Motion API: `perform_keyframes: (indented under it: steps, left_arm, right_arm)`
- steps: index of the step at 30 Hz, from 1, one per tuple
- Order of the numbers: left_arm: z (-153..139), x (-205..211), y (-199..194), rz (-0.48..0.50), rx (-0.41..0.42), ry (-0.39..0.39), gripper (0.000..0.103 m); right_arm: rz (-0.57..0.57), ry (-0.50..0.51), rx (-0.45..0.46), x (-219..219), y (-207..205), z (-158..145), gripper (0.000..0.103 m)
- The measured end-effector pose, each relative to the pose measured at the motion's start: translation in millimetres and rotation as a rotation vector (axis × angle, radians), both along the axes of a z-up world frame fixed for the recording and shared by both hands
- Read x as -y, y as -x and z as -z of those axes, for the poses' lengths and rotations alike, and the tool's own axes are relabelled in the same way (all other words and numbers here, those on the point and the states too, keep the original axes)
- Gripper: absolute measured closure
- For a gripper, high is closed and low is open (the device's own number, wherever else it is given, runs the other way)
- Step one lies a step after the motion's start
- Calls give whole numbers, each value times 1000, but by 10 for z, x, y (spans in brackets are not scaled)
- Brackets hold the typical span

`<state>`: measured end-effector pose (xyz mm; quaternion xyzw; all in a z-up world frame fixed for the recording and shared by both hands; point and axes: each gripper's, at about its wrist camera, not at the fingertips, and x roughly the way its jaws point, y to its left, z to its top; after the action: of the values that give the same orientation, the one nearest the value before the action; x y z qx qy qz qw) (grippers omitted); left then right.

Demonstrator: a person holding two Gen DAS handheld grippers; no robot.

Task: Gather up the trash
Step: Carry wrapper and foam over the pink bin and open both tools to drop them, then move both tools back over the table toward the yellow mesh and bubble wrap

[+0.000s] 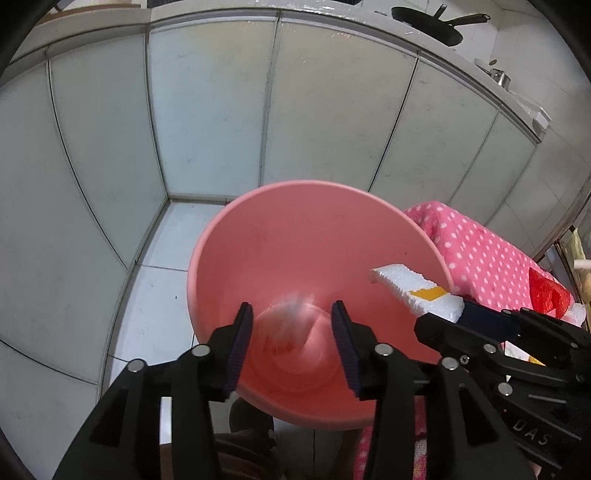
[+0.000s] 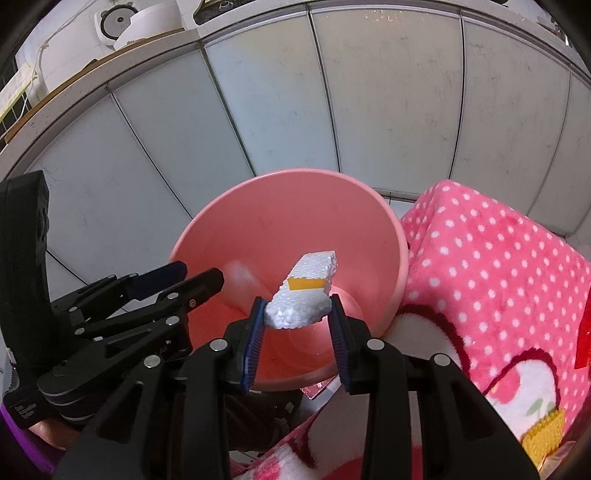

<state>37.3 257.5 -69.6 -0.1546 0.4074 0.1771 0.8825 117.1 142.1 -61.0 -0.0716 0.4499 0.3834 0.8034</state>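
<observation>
Nearest to us, our left gripper [image 1: 291, 332] hangs over the mouth of the pink basin [image 1: 229, 236] with its jaws spread wide and nothing between the pads. Below the gap a blurred, translucent scrap [image 1: 288, 325] shows against the basin's inside; it looks like a bit of clear wrapper, but it is too smeared to name. We judge that the gripper sits here because the basin serves as the bin, so anything let go at this spot lands inside.

Beside it, our right gripper [image 2: 297, 317] is clenched on a white foam block [image 2: 306, 291] with a yellow sticker, holding it by its near end so that the rest juts forward past the rim and over the basin's hollow. Held like that, the foam only needs to be released to drop in. It is light, so it may bounce or catch the rim.

The basin stands on a pale tiled floor [image 1: 155, 295], just beside a low piece covered in pink polka-dot fleece [image 2: 498, 258]. On that cover lie more leftovers: a red wrapper [image 1: 550, 295] and a small yellow piece [image 2: 543, 435], probably next to be collected.

Farther back, a run of pale cabinet panels [image 1: 210, 110] curves around under a counter that carries a dark frying pan [image 1: 428, 24], and at the other end, white appliances [image 2: 140, 22].
</observation>
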Motion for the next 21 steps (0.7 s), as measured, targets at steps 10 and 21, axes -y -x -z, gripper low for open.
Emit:
perform_keyframes:
  steps: [10,21]
  left_arm:
    - [-190,92,93,16,45,-46,55]
    - [-520,247,287,39,112,-72,55]
  right_arm:
    - [-3,-10,30,97,38,-58,63]
    - [36,-55,111,376,190,-366,61]
